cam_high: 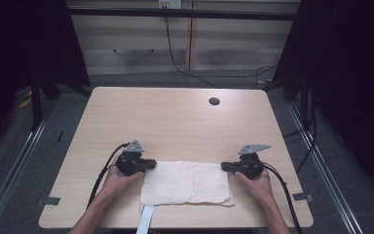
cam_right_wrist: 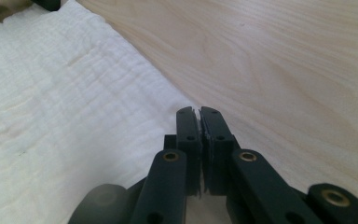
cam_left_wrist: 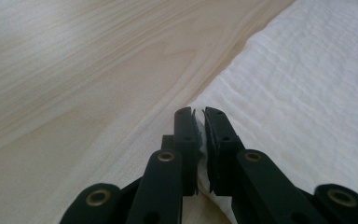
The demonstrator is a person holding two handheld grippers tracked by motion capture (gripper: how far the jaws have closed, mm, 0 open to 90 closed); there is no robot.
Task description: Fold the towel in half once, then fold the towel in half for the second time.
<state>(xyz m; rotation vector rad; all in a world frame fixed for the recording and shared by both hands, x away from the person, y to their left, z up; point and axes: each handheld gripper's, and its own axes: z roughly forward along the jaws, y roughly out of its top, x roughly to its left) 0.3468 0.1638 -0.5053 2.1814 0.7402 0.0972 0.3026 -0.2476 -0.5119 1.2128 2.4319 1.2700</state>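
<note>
While the cloth (cam_high: 186,183) lies flat on the counter (cam_high: 175,117), its far corners are pinched by the left gripper (cam_left_wrist: 199,113) and right gripper (cam_right_wrist: 199,112).

White waffle-textured cloth (cam_high: 186,183) on pale wood-grain table (cam_high: 175,117); black jaws.

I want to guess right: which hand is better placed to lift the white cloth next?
Neither clearly. The left gripper and the right gripper are each shut on a far corner of the cloth, so probably both lift together.
</note>
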